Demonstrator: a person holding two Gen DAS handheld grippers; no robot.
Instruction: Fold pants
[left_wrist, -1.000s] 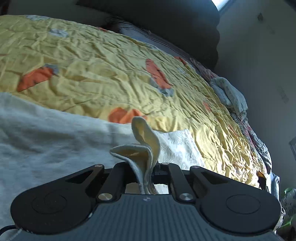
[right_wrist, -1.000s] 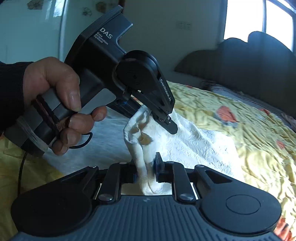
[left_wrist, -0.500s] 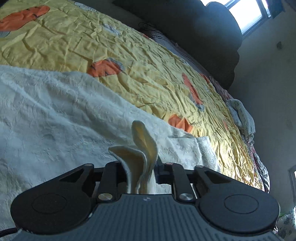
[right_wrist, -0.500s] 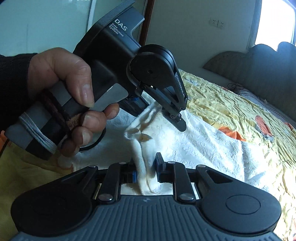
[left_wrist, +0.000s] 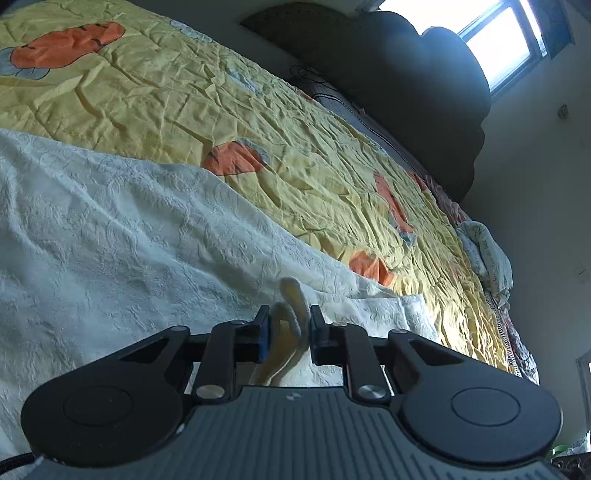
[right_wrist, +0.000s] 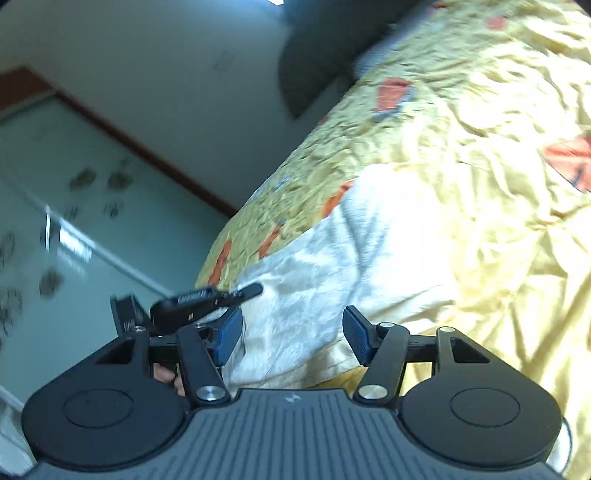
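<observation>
Since the earlier frame, your right gripper (right_wrist: 293, 334) is letting go of the pants (left_wrist: 122, 240) and rolling away, while the left is lowering its pinched fold toward the bed.

You are laying the white pants flat across the yellow bedspread (left_wrist: 295, 155), likely so the carried edge lands square on the lower layer. Left gripper (left_wrist: 290, 332): its 2 jaws are closing, narrow, with a bunched cream fold pressed between the pads. Right gripper: jaws are opening, standing wide apart, gripping nothing, with cloth lying beyond them. Left tool's finger (right_wrist: 243, 291) is showing beside it.
</observation>
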